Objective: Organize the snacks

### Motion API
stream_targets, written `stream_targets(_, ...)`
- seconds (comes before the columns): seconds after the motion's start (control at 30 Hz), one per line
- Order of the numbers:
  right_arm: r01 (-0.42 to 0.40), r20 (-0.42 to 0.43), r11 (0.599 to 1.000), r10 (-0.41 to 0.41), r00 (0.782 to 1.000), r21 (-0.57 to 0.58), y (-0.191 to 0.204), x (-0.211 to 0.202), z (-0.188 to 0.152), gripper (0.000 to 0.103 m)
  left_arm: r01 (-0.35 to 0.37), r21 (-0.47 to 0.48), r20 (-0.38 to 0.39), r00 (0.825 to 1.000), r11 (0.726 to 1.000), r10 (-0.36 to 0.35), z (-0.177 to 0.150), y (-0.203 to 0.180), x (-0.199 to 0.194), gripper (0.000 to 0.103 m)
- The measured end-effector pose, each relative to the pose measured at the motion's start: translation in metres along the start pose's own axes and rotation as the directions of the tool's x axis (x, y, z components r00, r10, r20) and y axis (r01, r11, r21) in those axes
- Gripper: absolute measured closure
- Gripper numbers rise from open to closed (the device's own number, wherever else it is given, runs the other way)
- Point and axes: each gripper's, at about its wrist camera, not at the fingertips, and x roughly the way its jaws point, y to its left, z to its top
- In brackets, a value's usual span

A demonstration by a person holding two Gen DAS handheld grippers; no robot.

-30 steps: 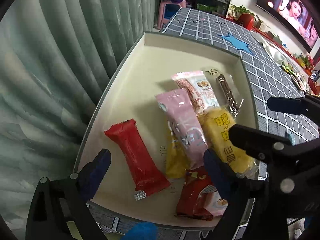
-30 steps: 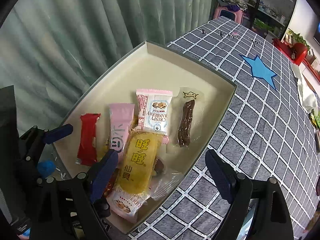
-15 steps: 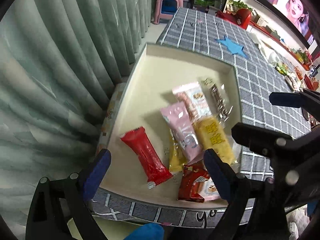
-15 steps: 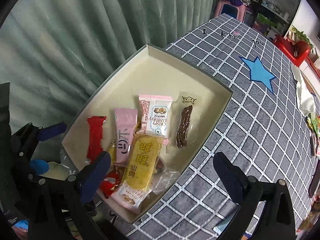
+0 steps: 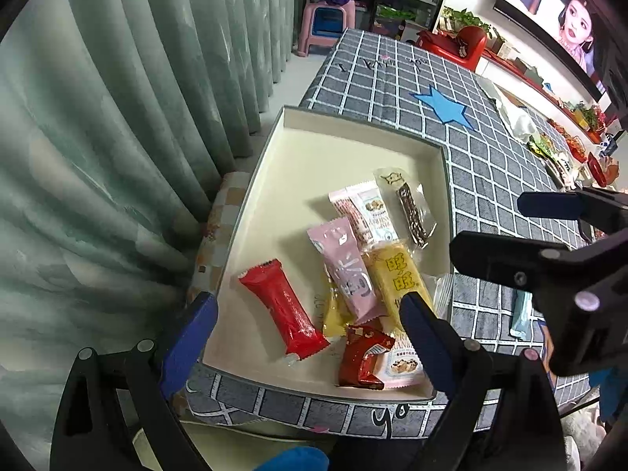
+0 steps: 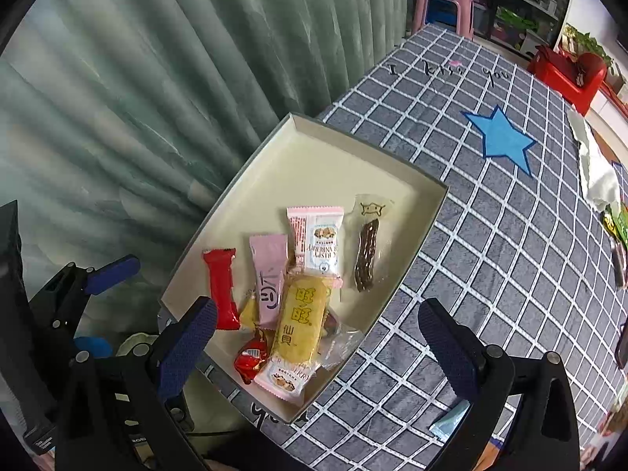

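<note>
Both my grippers hang above the near end of the tray (image 5: pixel 441 149), tilted down at it, touching nothing. Left gripper (image 5: pixel 306 314) sits over the near-left corner; right gripper (image 6: pixel 314 325) over the near-right edge, partly over the tablecloth (image 6: pixel 490 255). From the left wrist view the right gripper's black frame crosses the right side.

Surface: grey cloth with white grid and a blue star (image 6: pixel 502 141), on a long table. Cream tray with dark rim lies at the near-left end, just beside the green curtain (image 5: pixel 117 117). Far end of room: pink stool (image 5: pixel 325 19), shelves, red seat (image 6: pixel 573 74); TV (image 5: pixel 557 11) on the right wall. Assorted items along the far-right table edge, too small to identify.

Snacks all in the near half of the tray:
- red packet (image 5: pixel 282 310), leftmost, apart from the rest
- pink packet (image 5: pixel 345 267), overlapping a small yellow one (image 5: pixel 335 314)
- yellow rice cracker pack (image 6: pixel 300 322), lying on top of a pink-edged biscuit pack (image 6: pixel 284 380)
- cranberry biscuit pack (image 6: pixel 320 243), farther in
- dark stick in clear wrap (image 6: pixel 367 255), rightmost
- small red wrapper (image 6: pixel 251 357) at the near edge

A light blue packet (image 6: pixel 449 424) lies outside the tray on the cloth, near right.

Fingers: both pairs spread wide, nothing between them.
</note>
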Motion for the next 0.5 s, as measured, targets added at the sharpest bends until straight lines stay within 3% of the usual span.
stream_targets(0.33,-0.007,-0.022,1.000,0.007,1.000,0.005,-0.002,0.008,-0.006,0.000,-0.013,-0.013,-0.024,1.000,1.000,0.013,-0.005,0.002,0.011,0.008)
stream_targets(0.5,-0.013,-0.032,1.000,0.013,0.999,0.008,-0.003,0.013,-0.008,0.000,-0.014,-0.002,0.012,1.000,1.000,0.014,-0.008,0.001,0.008,0.008)
